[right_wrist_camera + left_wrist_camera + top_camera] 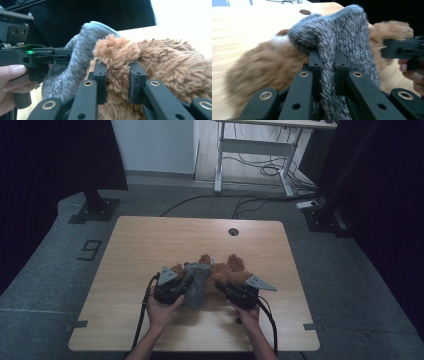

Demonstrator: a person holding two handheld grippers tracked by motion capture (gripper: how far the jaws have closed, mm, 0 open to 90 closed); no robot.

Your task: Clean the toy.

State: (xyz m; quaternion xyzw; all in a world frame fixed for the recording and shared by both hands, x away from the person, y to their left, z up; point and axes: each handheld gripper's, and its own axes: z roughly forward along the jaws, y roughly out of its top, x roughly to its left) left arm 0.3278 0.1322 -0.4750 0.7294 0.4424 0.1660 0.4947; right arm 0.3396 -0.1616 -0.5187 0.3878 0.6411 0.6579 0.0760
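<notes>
The wooden table (pixel 150 245) carries everything, with a round cable hole (pixel 233 231) near its far edge. Most of its top is bare; the things sit toward the near edge, about midway between the left and right edges.

The brown plush toy (pixel 225 270) lies there on the table. Its shape is hard to make out in the high view: lumps of fur show, but no face or clear limbs, and its left part is covered by the grey knitted garment (pixel 196 282), which drapes over it and hangs down toward the near edge. In the left gripper view a pale patch (pixel 279 40) shows under the garment's ribbed edge; what part of the toy it is cannot be told.

The left tongs (pixel 327 65) are nearly closed, pinching a fold of the grey knit between the jaws; the fabric runs down between them and out of the frame at the bottom. The left hand (pixel 161 310) holds them just left of the garment.

The right tongs (pixel 117 77) are clamped on a tuft of the toy's brown fur, which bulges above the jaws and hides the pads. The right hand (pixel 248 312) sits just right of the toy. In the right gripper view the garment is blurred and partly covers the toy
</notes>
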